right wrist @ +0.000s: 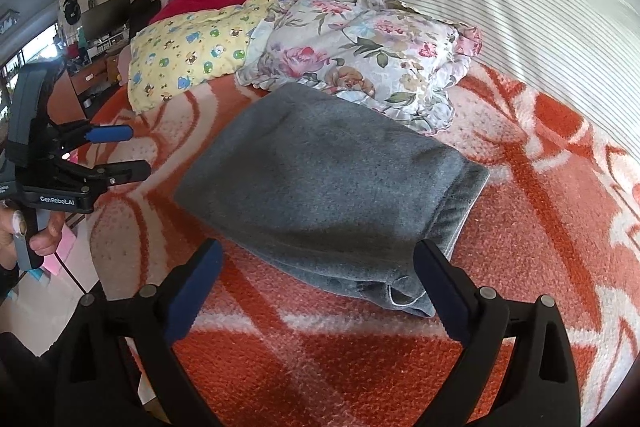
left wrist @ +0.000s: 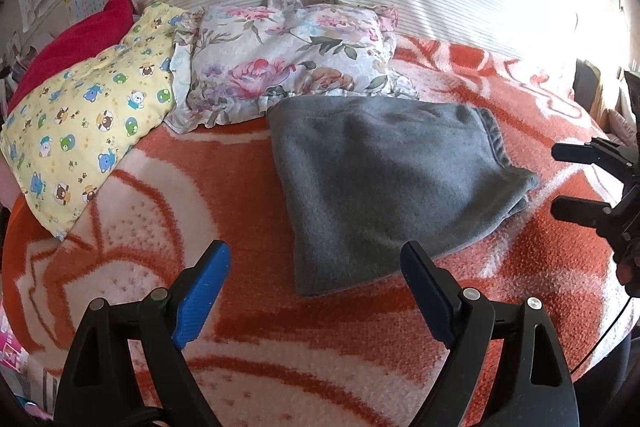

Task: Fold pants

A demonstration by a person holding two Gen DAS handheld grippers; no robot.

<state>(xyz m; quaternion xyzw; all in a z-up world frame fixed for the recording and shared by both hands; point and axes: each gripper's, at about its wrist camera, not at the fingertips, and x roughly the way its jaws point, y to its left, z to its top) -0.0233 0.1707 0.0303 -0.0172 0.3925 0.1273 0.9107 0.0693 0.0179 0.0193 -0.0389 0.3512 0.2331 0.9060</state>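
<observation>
The gray pants (left wrist: pixel 384 179) lay folded in a neat bundle on the bed (left wrist: pixel 160 195), just by the flowery pillow (left wrist: pixel 288 59), and both the left tongs (left wrist: pixel 316 267) and right tongs (right wrist: pixel 318 267) hung apart and empty, so the folding looked done.

Your grey pants (left wrist: pixel 384 179) lie on an orange-and-white patterned blanket (left wrist: pixel 248 331). Behind the pants sit 1 pink-and-green floral pillow (left wrist: pixel 288 59), 1 yellow pillow (left wrist: pixel 88 131) printed with blue and green bears, and a red cushion (left wrist: pixel 84 31). Your 2 black grippers carry blue pads (left wrist: pixel 202 295).
</observation>
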